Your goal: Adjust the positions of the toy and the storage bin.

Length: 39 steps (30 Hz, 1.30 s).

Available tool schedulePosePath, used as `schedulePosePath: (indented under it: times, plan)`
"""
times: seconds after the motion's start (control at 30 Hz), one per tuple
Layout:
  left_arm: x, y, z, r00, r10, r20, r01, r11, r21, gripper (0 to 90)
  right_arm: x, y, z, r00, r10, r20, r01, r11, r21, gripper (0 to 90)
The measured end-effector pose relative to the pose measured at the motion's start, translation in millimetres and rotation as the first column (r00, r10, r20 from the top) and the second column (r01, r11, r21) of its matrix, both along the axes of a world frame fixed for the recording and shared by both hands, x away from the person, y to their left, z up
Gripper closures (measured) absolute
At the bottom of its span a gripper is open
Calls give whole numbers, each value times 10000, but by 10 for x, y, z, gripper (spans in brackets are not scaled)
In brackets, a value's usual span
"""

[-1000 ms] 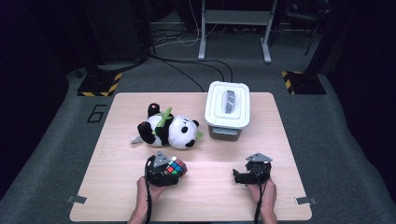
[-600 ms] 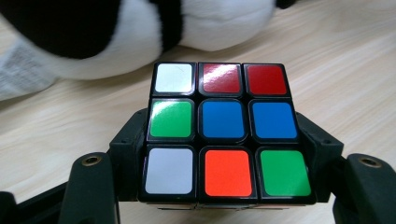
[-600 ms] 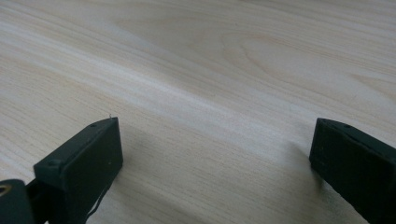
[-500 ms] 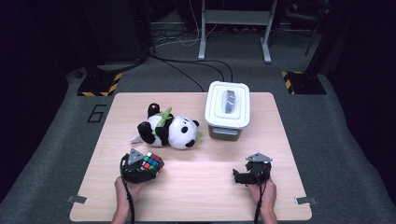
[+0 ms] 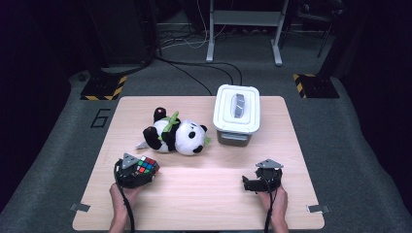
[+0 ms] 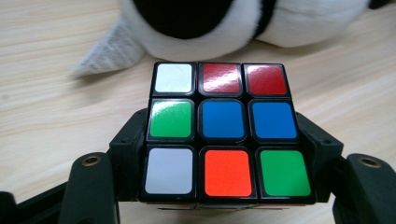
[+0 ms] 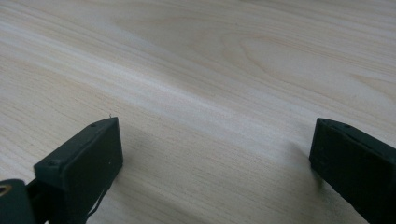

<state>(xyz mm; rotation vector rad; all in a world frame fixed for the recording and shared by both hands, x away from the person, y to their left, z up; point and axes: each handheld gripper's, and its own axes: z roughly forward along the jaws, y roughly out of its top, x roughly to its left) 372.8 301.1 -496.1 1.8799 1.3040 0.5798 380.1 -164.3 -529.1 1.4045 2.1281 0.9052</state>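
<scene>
A colour puzzle cube (image 5: 146, 166) (image 6: 223, 130) sits between the jaws of my left gripper (image 5: 145, 171) (image 6: 224, 154), which is shut on its two sides near the table's front left. Just beyond the cube lies a plush panda (image 5: 176, 136) (image 6: 243, 23) on its side, with a white fabric tag (image 6: 112, 49) pointing toward the cube. My right gripper (image 5: 248, 183) (image 7: 212, 154) rests at the front right, jaws wide apart over bare wood, with nothing between them.
A white lidded plastic box (image 5: 237, 112) stands at the back right of the wooden table (image 5: 204, 194). Black cables and metal stand legs lie on the grey floor behind the table.
My left gripper has carried the cube leftward along the front of the table, from near the middle to below the panda's feet. The right gripper has stayed put.
</scene>
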Motion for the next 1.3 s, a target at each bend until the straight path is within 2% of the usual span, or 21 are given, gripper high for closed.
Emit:
schedulePosePath:
  times: [0.07,0.2,0.3,0.4,0.53,0.6,0.67,0.77,0.83,0.87,0.93,0.97,1.1,1.13,1.27,1.3]
  plan:
    - [46,89,8,9998,220,25,-221,9997,84,337,0,0,0,10000,1,2,-1,10000,-3,20]
    - [107,198,21,9977,654,171,-653,9979,-38,337,0,0,0,10000,2,3,-2,10000,-1,20]
    - [138,260,36,9978,662,17,-663,9977,127,337,0,0,0,10000,1,2,-1,10000,-1,20]
    - [218,378,24,9934,1139,138,-1139,9935,3,337,0,0,0,10000,6,0,-6,10000,-3,20]
    - [293,477,-2,9893,1448,166,-1447,9895,-57,337,-1,0,0,10000,0,6,0,10000,-2,20]
    - [349,536,-17,9871,1602,-12,-1602,9870,-95,337,0,0,0,10000,-1,6,1,10000,-7,20]
    - [446,619,-28,9812,1927,41,-1927,9812,-43,337,0,0,0,10000,-9,-9,9,10000,6,21]
    - [508,676,-21,9792,2029,-75,-2029,9792,47,337,0,0,0,10000,-1,10,1,10000,2,21]
    - [562,718,-13,9737,2277,-78,-2277,9737,-91,337,1,-1,0,10000,10,3,-10,10000,-4,21]
    - [579,731,-8,9715,2371,19,-2371,9714,-122,337,1,0,0,10000,-1,3,1,10000,-1,21]
    - [623,757,-5,9668,2554,-73,-2554,9668,-95,337,1,-1,0,10000,-3,11,3,10000,-5,22]
    - [664,779,-15,9622,2720,-83,-2721,9621,-156,337,0,-1,0,10000,20,-1,-20,10000,5,22]
    - [713,793,-24,9592,2825,-120,-2827,9592,-115,337,0,-1,0,10000,20,-3,-20,10000,6,22]
    - [743,783,-49,9570,2895,-203,-2895,9572,39,337,1,-1,0,10000,9,2,-9,10000,10,22]
    - [778,759,-115,9573,2862,-421,-2858,9582,136,336,1,-2,0,10000,7,6,-7,10000,-7,22]
    - [789,751,-117,9571,2881,-312,-2876,9575,194,336,0,-3,0,10000,30,1,-30,10000,2,22]
